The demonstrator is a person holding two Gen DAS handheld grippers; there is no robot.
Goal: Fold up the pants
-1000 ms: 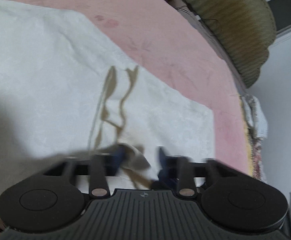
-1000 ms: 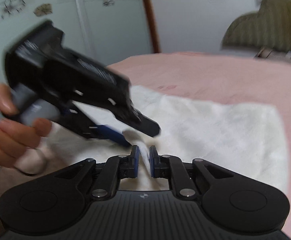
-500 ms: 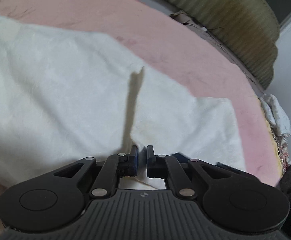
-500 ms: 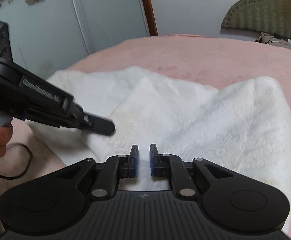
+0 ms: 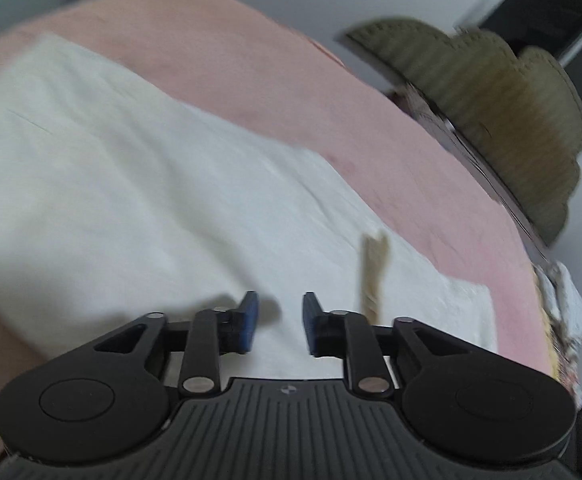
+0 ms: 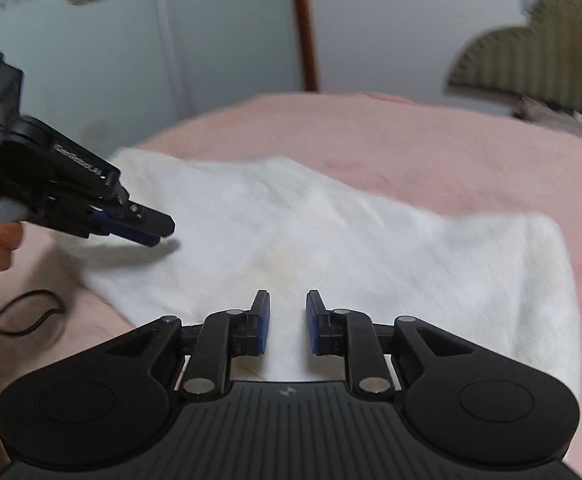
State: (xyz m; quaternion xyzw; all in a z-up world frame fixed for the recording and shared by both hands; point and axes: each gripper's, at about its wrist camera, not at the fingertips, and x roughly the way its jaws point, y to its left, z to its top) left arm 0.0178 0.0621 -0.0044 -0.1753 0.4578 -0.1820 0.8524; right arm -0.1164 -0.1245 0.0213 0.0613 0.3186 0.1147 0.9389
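One pair of white pants [image 6: 331,232] lies folded flat on the pink bed [image 6: 431,148]; two grippers, left gripper [image 5: 277,320] and right gripper [image 6: 287,320], both released, empty.

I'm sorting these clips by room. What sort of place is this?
Most likely a bedroom: the white pants lie spread on a pink bedspread, with an olive scalloped headboard at one end and a floral-patterned sliding door behind.
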